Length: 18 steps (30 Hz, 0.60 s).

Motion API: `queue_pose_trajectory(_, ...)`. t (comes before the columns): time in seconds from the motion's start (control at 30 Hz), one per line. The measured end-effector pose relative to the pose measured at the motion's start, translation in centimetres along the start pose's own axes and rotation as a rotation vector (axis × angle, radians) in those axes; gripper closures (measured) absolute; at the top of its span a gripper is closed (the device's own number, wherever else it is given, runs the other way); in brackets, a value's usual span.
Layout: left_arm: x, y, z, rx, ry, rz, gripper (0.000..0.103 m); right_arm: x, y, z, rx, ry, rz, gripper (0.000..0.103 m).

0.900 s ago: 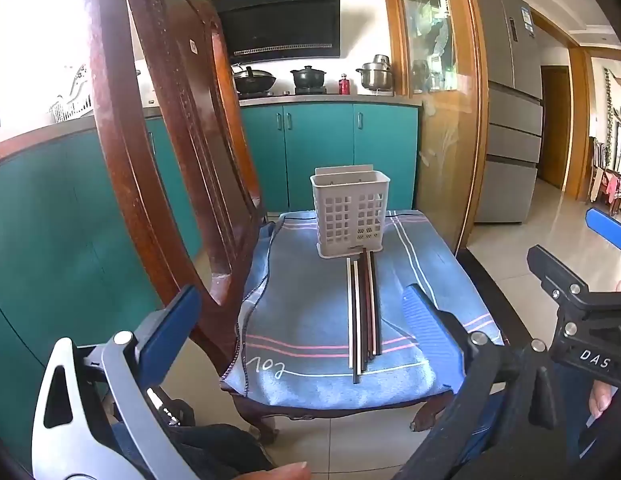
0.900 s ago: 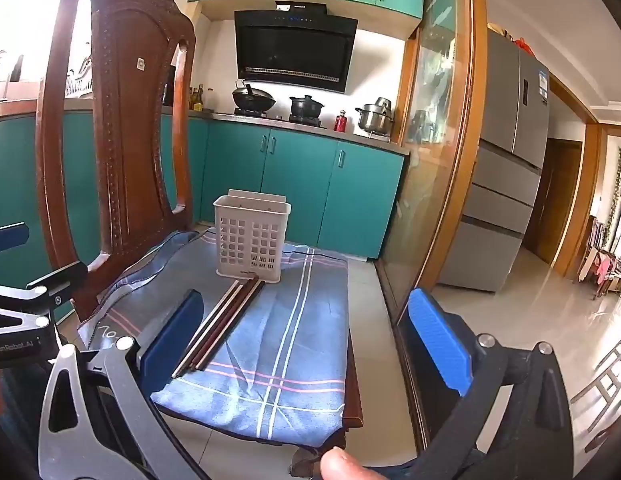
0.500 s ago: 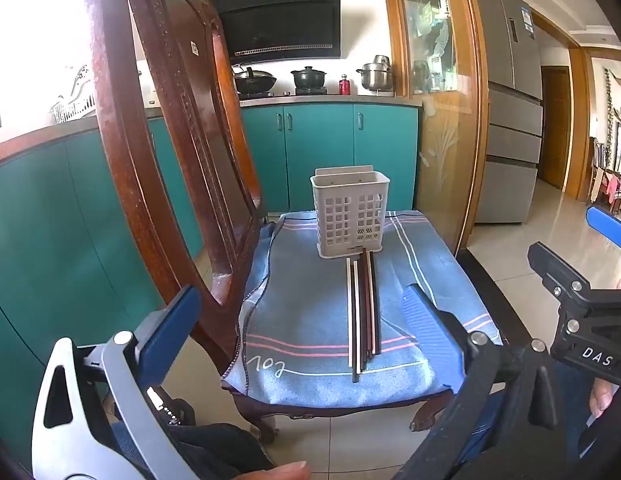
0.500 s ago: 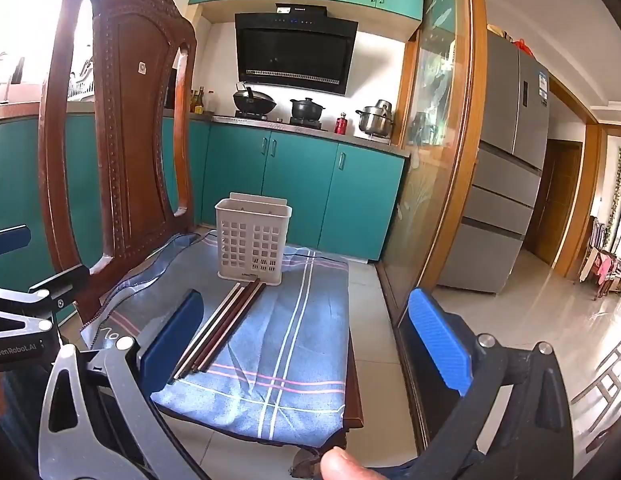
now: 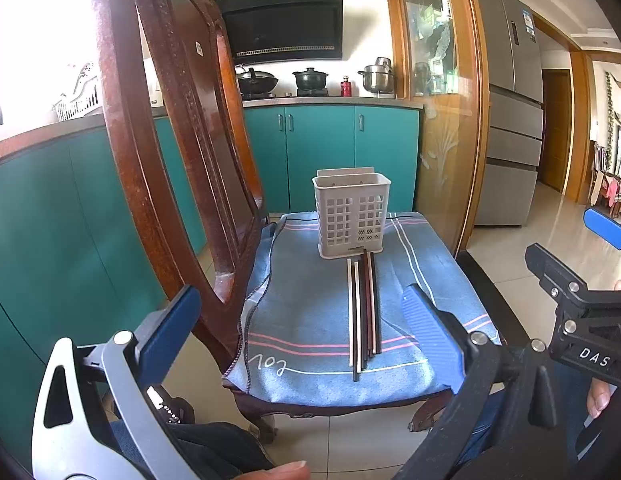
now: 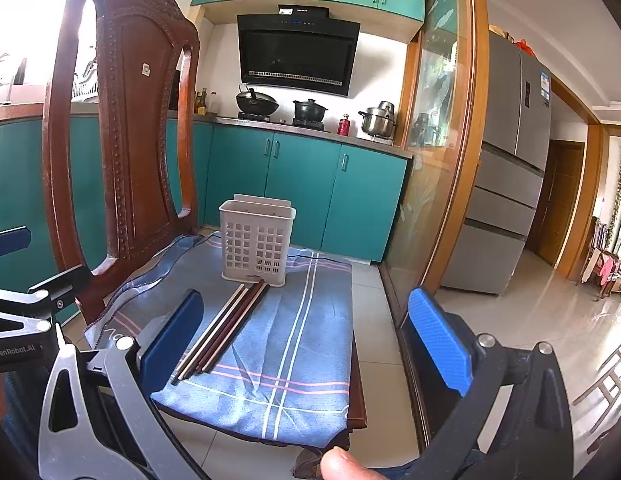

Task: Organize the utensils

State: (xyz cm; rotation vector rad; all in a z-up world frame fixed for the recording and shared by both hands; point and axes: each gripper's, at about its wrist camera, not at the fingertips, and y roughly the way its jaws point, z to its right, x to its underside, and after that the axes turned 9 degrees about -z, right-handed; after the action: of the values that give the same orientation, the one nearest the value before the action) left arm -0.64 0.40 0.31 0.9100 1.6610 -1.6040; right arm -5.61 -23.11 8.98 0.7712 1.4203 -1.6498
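Several chopsticks [image 5: 363, 312], dark and pale, lie side by side on a blue striped cloth [image 5: 310, 320] that covers a wooden chair seat. A white perforated utensil basket [image 5: 351, 216] stands upright at their far ends. The chopsticks [image 6: 226, 328] and the basket [image 6: 256, 242] also show in the right wrist view. My left gripper [image 5: 298, 328] is open and empty, held in front of the seat's near edge. My right gripper [image 6: 306, 340] is open and empty, held at the seat's near right side.
The carved wooden chair back [image 5: 178, 140] rises on the left of the seat. Teal kitchen cabinets [image 5: 330, 152] stand behind, a glass sliding door [image 6: 438, 160] and a fridge [image 6: 510, 168] on the right. Tiled floor [image 6: 530, 320] lies around the chair.
Both views have shifted very slightly. The grippers stay open and the chopsticks and basket have not moved.
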Motion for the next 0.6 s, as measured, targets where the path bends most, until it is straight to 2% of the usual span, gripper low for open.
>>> queue_pose_trajectory(0.6,-0.10,-0.28,-0.27,0.002,0.005,0.008,0.003,0.10,-0.18,0.27,-0.003,0.003,0.008,0.003)
